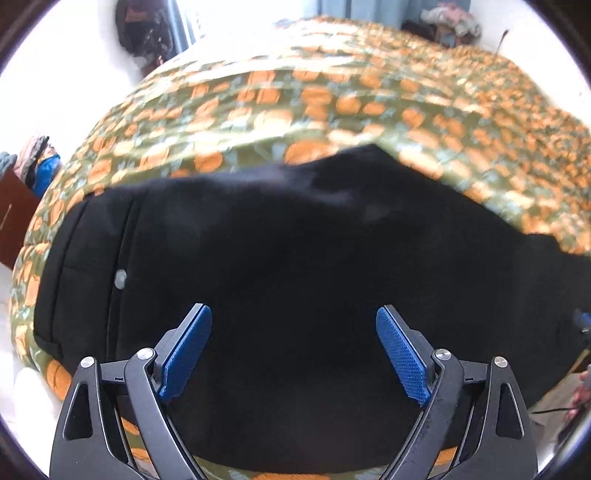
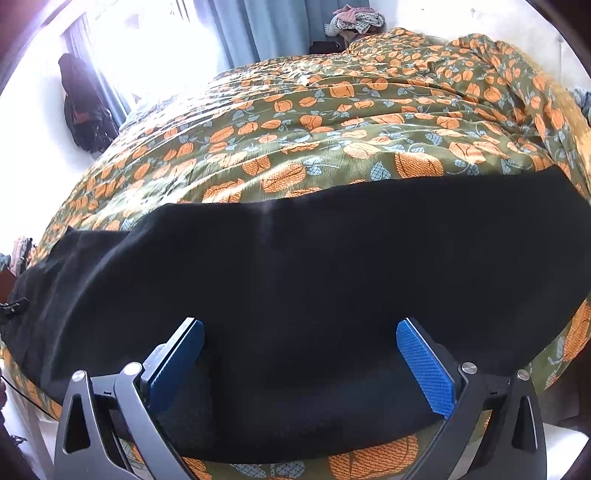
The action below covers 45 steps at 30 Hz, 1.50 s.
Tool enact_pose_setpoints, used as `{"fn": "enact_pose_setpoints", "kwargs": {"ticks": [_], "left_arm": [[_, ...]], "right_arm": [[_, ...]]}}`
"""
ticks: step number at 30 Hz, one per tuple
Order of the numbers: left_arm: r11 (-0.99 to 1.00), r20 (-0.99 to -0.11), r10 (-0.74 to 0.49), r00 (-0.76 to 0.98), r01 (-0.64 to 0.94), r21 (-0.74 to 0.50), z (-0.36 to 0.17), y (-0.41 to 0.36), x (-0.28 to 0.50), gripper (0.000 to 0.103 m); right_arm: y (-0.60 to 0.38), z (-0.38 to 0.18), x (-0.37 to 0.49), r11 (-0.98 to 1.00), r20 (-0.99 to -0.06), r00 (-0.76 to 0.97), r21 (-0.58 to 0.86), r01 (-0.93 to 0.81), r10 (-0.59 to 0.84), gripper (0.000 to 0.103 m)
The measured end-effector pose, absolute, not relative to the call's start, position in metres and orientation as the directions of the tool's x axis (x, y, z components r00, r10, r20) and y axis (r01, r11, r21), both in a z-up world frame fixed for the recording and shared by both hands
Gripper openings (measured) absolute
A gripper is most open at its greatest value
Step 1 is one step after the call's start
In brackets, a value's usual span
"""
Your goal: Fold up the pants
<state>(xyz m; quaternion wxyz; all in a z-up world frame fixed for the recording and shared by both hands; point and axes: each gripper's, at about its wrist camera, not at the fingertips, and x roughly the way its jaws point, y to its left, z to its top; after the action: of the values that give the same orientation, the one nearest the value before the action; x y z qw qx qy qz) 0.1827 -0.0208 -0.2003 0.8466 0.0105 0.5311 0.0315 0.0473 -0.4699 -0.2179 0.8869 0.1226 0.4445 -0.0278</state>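
Pants (image 1: 295, 240) on bedspread (image 1: 332, 103) — lengthwise

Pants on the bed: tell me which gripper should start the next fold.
Probably the left gripper. It hangs open over the pants at the waistband end, seams and button in view. The right gripper, open too, faces plain mid-leg cloth, the hem far off.

An olive-green bedspread (image 2: 332, 122) printed with orange pumpkins and pale blue leaves is covering the bed, lying rumpled toward the far right corner. Blue-grey curtains (image 2: 266, 26) are hanging by a bright window, and a dark garment (image 2: 83, 107) is hanging against the white wall at left. A heap of mixed clothes (image 2: 352, 20) is sitting beyond the far edge of the bed, while a reddish-brown piece of furniture (image 1: 13, 218) is standing at the left with blue and grey clothing (image 1: 40, 166) piled on it.
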Motion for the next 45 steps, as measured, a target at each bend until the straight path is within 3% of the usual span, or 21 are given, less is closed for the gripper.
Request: {"fn": "enact_pose_setpoints", "kwargs": {"ticks": [3, 15, 25, 32, 38, 41, 45], "left_arm": [[0.994, -0.899, 0.111, 0.424, -0.069, 0.09, -0.214, -0.011, 0.181, 0.098], [0.995, -0.893, 0.076, 0.443, -0.098, 0.036, -0.194, -0.015, 0.176, 0.097], [0.998, -0.877, -0.008, 0.48, 0.058, 0.023, -0.179, -0.065, 0.178, 0.097], [0.996, -0.889, 0.0, 0.458, 0.084, 0.044, -0.189, -0.069, 0.171, 0.097], [0.998, -0.9, 0.011, 0.437, 0.049, 0.036, -0.195, -0.06, 0.17, 0.097], [0.998, -0.898, 0.016, 0.44, 0.045, 0.04, -0.193, -0.059, 0.168, 0.097], [0.997, -0.899, 0.033, 0.437, 0.047, 0.059, -0.194, -0.058, 0.168, 0.097]], "right_arm": [[-0.469, -0.216, 0.047, 0.969, -0.792, 0.607, 0.192, 0.155, 0.06, 0.103], [-0.482, -0.2, 0.041, 0.943, -0.734, 0.674, 0.277, 0.186, 0.083, 0.103], [-0.494, -0.192, 0.041, 0.923, -0.715, 0.69, 0.334, 0.192, 0.114, 0.103], [-0.579, -0.155, 0.045, 0.932, -0.688, 0.721, 0.31, 0.19, 0.082, 0.103], [-0.681, -0.171, 0.069, 0.969, -0.806, 0.581, 0.215, 0.118, 0.108, 0.103], [-0.727, -0.18, 0.068, 0.976, -0.844, 0.536, 0.099, 0.192, -0.019, 0.103], [-0.757, -0.16, 0.052, 0.955, -0.76, 0.647, 0.234, 0.183, 0.062, 0.103]]}}
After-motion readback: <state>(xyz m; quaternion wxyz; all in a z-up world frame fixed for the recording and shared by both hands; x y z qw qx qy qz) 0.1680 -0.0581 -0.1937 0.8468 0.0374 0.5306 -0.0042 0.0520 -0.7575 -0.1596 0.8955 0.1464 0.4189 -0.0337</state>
